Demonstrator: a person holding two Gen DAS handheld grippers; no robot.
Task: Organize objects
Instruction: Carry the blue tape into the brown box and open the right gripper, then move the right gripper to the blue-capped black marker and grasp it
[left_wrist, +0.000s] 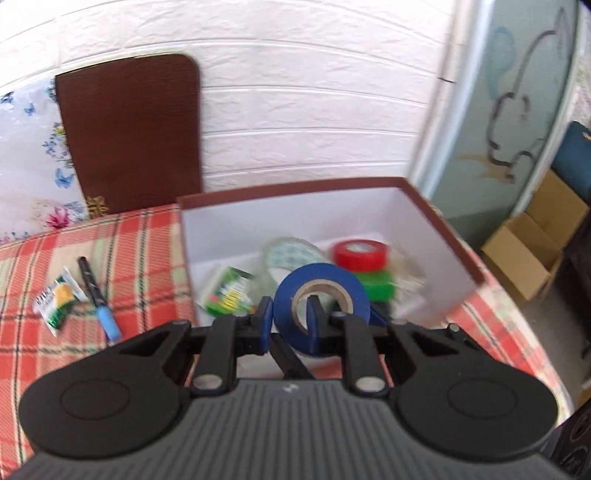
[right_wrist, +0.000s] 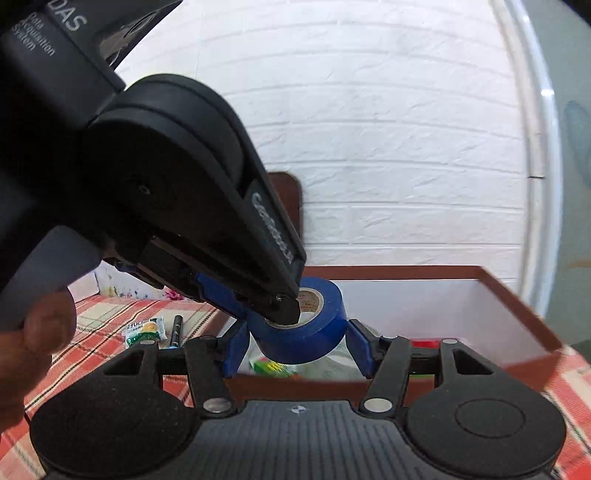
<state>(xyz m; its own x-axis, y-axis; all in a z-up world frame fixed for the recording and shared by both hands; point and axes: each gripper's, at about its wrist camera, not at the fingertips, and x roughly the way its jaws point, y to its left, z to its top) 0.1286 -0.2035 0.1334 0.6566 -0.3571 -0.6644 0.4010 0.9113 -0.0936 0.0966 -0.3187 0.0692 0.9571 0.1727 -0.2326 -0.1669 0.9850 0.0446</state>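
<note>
Two tongs meet on round blue tape roll (right_wrist: 306, 325): your left tongs (left_wrist: 290, 319) pinch its wall; your right tongs (right_wrist: 297, 349) bracket it, spread apart, above brown white-lined box (right_wrist: 517, 295).

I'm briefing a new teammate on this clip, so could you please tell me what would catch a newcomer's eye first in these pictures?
The blue tape stands out first: the left hand-held gripper pinches its wall, one finger through the hole, above the open box. In the right view, the right hand-held gripper has a finger on each side of the roll. Next comes the red tape inside the box, and the pen on the checked cloth to its left.
</note>
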